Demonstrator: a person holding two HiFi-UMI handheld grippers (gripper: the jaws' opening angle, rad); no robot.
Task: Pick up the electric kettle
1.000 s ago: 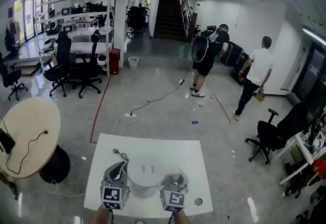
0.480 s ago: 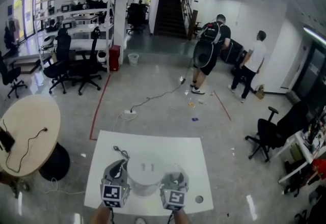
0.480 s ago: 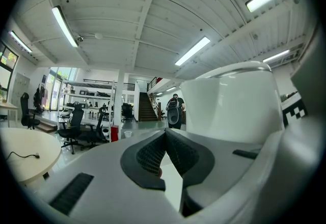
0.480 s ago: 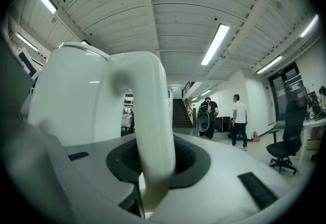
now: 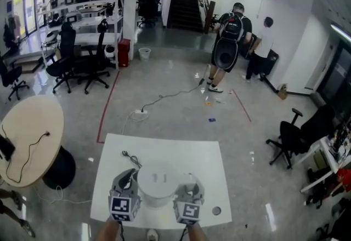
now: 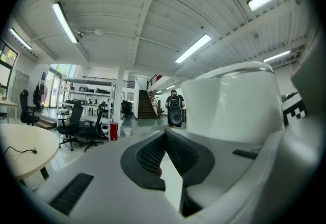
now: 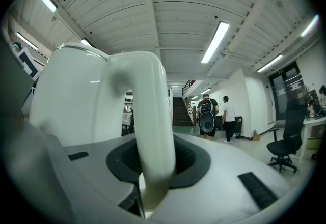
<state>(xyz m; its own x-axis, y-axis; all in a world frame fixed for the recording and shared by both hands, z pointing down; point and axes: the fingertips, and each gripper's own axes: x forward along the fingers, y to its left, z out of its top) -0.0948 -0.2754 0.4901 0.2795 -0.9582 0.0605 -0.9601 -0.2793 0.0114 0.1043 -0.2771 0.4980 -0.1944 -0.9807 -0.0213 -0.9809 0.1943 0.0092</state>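
The white electric kettle stands on the white table near its front edge, between my two grippers. My right gripper is at the kettle's right side. In the right gripper view its jaws are shut on the kettle's curved white handle, with the kettle's body to the left. My left gripper sits beside the kettle's left side. In the left gripper view its jaws are shut with nothing between them, and the kettle rises close at the right.
A thin black cable lies on the table behind the left gripper, and a small round hole is at the front right. A round beige table stands to the left, an office chair to the right. Two people stand far back.
The grippers and the kettle have kept still. The head view has tipped slightly, and the two people at the back have walked farther away.
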